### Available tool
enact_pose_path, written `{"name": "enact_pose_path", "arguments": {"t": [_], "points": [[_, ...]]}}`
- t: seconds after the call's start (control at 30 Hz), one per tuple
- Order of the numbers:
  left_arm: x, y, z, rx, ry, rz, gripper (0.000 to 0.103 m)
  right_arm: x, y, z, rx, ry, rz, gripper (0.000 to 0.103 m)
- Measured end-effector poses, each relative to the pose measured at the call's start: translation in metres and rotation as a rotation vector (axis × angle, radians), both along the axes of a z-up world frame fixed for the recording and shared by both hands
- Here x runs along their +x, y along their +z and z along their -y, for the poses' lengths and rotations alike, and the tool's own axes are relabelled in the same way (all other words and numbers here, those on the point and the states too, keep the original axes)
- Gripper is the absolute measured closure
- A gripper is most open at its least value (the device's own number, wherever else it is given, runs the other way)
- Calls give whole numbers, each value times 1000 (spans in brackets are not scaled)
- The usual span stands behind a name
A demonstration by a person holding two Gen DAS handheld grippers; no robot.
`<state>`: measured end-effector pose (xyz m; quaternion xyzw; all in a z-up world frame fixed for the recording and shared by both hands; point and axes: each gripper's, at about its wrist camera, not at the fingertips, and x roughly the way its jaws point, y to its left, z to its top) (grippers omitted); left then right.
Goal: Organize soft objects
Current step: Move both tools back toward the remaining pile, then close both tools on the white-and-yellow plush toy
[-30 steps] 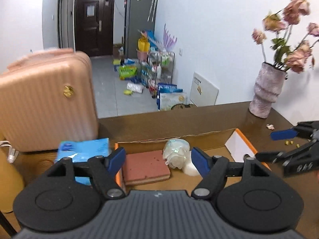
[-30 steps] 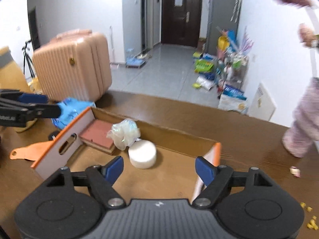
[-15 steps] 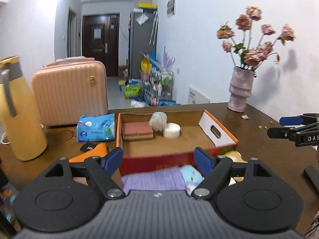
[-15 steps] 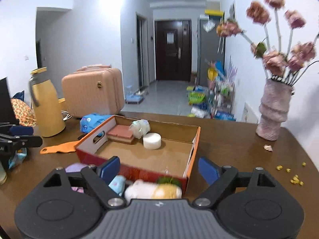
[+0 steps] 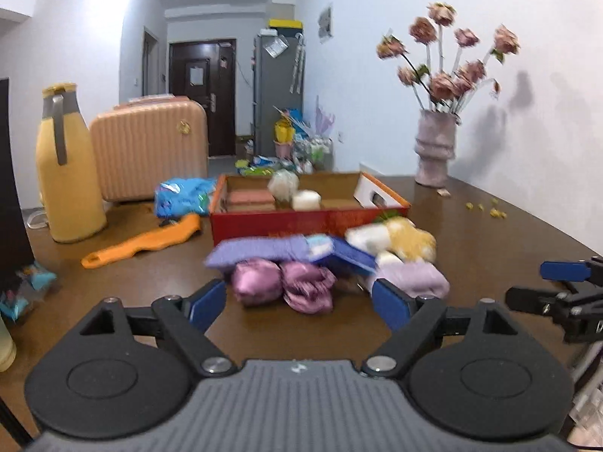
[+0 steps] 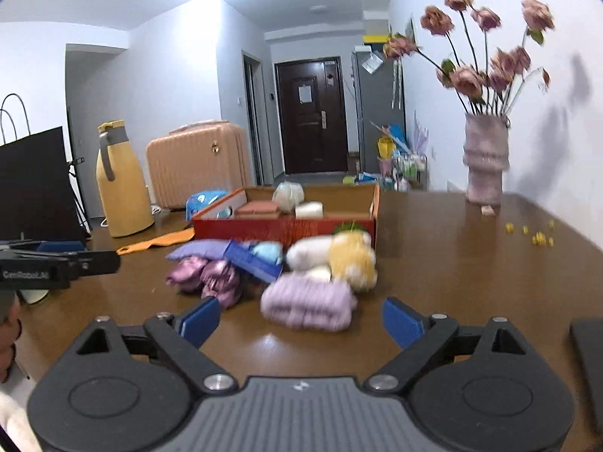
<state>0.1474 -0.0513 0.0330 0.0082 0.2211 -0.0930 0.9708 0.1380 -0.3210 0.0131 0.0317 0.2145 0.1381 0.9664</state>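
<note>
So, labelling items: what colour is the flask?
Yellow flask with a grey handle; right wrist view.

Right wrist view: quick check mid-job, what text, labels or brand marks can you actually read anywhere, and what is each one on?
"GenRobot.AI", blurred and only roughly legible: white lettering on the side of the left gripper.
Small white logo mark on the right gripper housing: a symbol, no readable letters.
Blue packet beside the orange box: print too blurred to read.
Paper on the door: too small to read.
Nothing else legible.
</note>
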Motion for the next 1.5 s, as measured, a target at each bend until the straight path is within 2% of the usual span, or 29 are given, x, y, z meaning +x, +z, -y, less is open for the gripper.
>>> {"name": "enact_pose_path", "arguments": {"t": [0.03,0.17,0.37,0.53,0.63,0.7,0.87,1.0,1.13,1.23,1.27,1.4,1.5], "points": [[-5,-3,2,-10,-18,-14,17,-7,-3,-1,-10,6,3,1],[-15,-12,7,-10,-44,-22,17,-29,-10,-7,-57,1,32,0],[-3,-20,17,-14,-58,-53,17,-25,-26,0,-8,-5,27,0],[32,-17,37,-40,-115,-55,20,-2,-41,2,-39,-18,-30,0],[71,-10,58,-76,-171,-57,24,13,-40,6,-30,-18,-14,1],[109,-9,69,-112,-187,-94,31,30,-35,11,-13,-15,-10,6],[209,-25,90,-177,-193,-234,39,87,-30,22,25,-46,-13,21],[255,-48,103,-153,-184,-304,36,142,-37,26,74,-52,-56,32],[274,-64,106,-159,-189,-349,32,186,-52,27,107,-80,-95,40],[284,-73,99,-221,-205,-384,28,204,-61,26,124,-77,-134,48],[286,-75,96,-248,-207,-390,29,208,-64,26,132,-71,-150,56],[282,-73,93,-271,-214,-354,44,208,-68,26,147,-66,-161,60],[274,-65,92,-283,-223,-333,47,200,-59,27,137,-58,-136,62]]}}
